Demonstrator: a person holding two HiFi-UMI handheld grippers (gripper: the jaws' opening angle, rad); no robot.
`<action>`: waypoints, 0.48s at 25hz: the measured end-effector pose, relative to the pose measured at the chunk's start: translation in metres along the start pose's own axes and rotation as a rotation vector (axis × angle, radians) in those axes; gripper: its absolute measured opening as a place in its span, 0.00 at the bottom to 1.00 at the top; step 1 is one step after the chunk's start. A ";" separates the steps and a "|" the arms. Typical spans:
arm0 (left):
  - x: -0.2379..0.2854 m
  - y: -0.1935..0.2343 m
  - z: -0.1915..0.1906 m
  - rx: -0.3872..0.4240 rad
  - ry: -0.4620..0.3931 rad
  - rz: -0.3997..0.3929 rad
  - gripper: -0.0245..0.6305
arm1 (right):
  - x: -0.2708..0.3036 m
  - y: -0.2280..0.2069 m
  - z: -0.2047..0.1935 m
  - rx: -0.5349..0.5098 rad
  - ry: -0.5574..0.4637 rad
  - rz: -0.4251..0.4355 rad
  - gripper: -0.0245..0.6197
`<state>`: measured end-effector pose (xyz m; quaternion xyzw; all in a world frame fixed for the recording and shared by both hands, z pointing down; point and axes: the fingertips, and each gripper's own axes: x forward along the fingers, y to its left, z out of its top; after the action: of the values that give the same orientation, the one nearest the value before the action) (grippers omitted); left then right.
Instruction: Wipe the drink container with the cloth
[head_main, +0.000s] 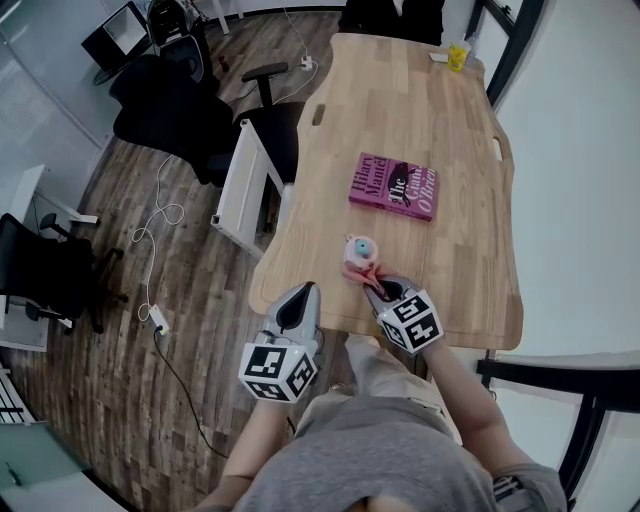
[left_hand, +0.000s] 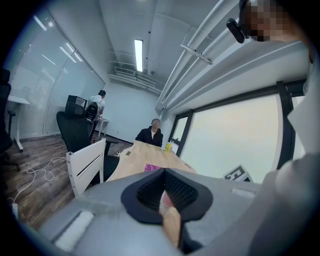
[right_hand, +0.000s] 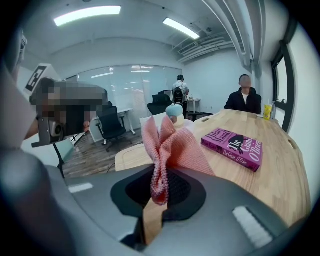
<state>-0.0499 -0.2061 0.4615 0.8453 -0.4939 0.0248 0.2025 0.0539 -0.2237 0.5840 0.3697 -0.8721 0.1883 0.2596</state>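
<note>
The drink container (head_main: 360, 246), a small pale cup with a teal domed lid, stands upright near the wooden table's (head_main: 470, 250) near edge. A pink knitted cloth (head_main: 358, 271) lies bunched against its near side, with my right gripper (head_main: 375, 288) shut on it. In the right gripper view the cloth (right_hand: 167, 150) sticks up from the right gripper (right_hand: 159, 192), hiding most of the container (right_hand: 174, 110) behind it. My left gripper (head_main: 306, 292) hangs off the table's left edge; in its own view the left gripper (left_hand: 164, 197) is shut with nothing in it.
A pink book (head_main: 394, 186) lies mid-table beyond the container. A yellow cup (head_main: 458, 55) stands at the far end, where a person (head_main: 392, 18) sits. A white chair (head_main: 245, 185) and black office chair (head_main: 165, 115) stand left of the table. Cables (head_main: 150, 240) trail on the floor.
</note>
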 end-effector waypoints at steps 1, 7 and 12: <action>0.000 0.000 0.000 0.000 0.001 0.002 0.04 | 0.002 0.000 -0.001 0.000 0.006 0.003 0.08; 0.003 0.001 0.000 0.000 0.004 0.008 0.04 | 0.011 -0.005 -0.016 0.021 0.042 0.008 0.08; 0.001 0.005 -0.001 -0.001 0.009 0.017 0.04 | 0.021 -0.007 -0.030 0.031 0.085 0.007 0.08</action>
<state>-0.0535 -0.2086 0.4644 0.8409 -0.4999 0.0301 0.2051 0.0560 -0.2244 0.6214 0.3621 -0.8585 0.2182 0.2901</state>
